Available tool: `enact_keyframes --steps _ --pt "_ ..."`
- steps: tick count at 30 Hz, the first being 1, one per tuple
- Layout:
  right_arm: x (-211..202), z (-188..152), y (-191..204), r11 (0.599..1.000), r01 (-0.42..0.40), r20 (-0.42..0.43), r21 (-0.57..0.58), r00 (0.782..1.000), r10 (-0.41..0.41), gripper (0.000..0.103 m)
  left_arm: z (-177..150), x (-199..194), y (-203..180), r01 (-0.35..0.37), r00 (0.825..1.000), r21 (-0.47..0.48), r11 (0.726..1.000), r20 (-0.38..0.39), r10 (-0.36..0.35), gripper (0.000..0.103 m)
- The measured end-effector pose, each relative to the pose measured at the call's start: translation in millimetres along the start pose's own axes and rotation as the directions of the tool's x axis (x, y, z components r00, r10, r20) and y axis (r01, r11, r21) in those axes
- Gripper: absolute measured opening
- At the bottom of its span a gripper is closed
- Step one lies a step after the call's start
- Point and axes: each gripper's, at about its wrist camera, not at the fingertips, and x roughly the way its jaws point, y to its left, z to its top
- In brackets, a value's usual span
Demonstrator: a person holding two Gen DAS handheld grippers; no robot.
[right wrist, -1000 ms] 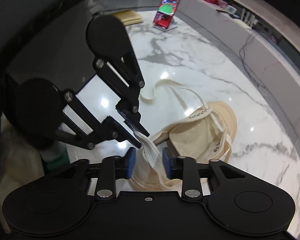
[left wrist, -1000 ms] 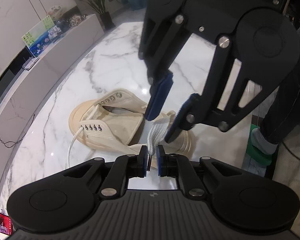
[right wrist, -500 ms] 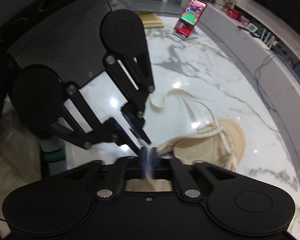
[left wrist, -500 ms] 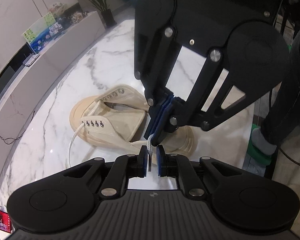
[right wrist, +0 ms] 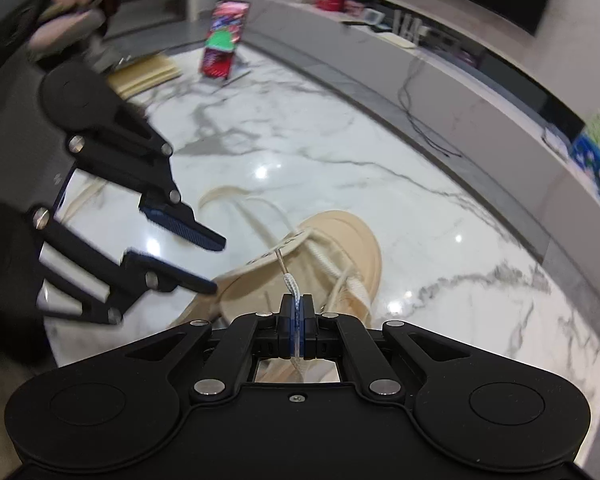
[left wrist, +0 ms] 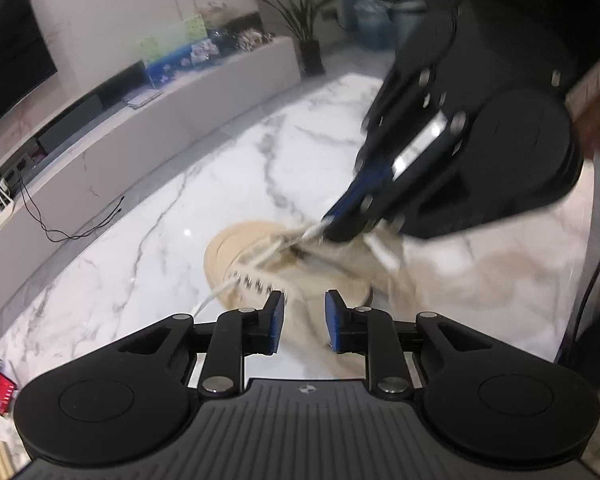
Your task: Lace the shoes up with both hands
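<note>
A cream canvas shoe lies on the white marble table; it also shows in the right wrist view. My right gripper is shut on the white lace end, whose metal tip points at the shoe's eyelet strip. In the left wrist view the right gripper holds the lace taut over the shoe. My left gripper is open and empty just above the shoe; in the right wrist view it hangs to the left of the shoe.
A phone on a stand and a stack of pale pads sit at the far side of the table. A loose cream strap lies beside the shoe. A low grey ledge with cables runs beyond the table edge.
My left gripper let go of the lace end and opened. My right gripper, closed on the lace, pulled away toward the shoe's eyelets. Both views swung, with motion blur.
</note>
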Motion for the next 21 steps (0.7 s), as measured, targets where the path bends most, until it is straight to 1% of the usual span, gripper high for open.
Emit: enact_keyframes --steps 3,6,8,10,13,17,21 --pt "5 3 -8 0.999 -0.007 0.029 0.041 1.000 0.006 0.000 4 5 -3 -0.013 1.000 -0.007 1.000 -0.010 0.013 0.033" --pt "8 6 -16 0.996 0.004 0.059 0.084 0.998 -0.009 0.000 5 15 -5 -0.064 0.997 -0.011 0.998 -0.038 0.063 0.033" --pt "8 6 -20 0.996 0.001 0.067 0.088 0.998 -0.007 0.000 5 20 0 -0.100 0.994 -0.042 0.994 -0.051 0.097 0.033" --pt "12 8 -21 0.998 -0.019 0.072 0.058 0.997 0.014 0.000 2 21 7 -0.110 0.992 -0.082 0.990 -0.062 0.105 0.033" --pt "18 7 -12 0.999 -0.032 0.043 -0.037 0.999 0.034 0.000 -3 20 24 -0.104 0.993 -0.188 0.977 -0.075 0.091 0.035" --pt "34 6 -7 0.995 -0.042 -0.014 -0.086 0.999 0.041 0.000 -9 13 33 -0.101 0.993 -0.226 0.969 -0.075 0.087 0.035" --pt "44 7 -4 0.994 -0.031 -0.044 -0.103 0.999 0.027 0.000 -12 10 34 -0.107 0.993 -0.229 0.968 -0.082 0.090 0.035"
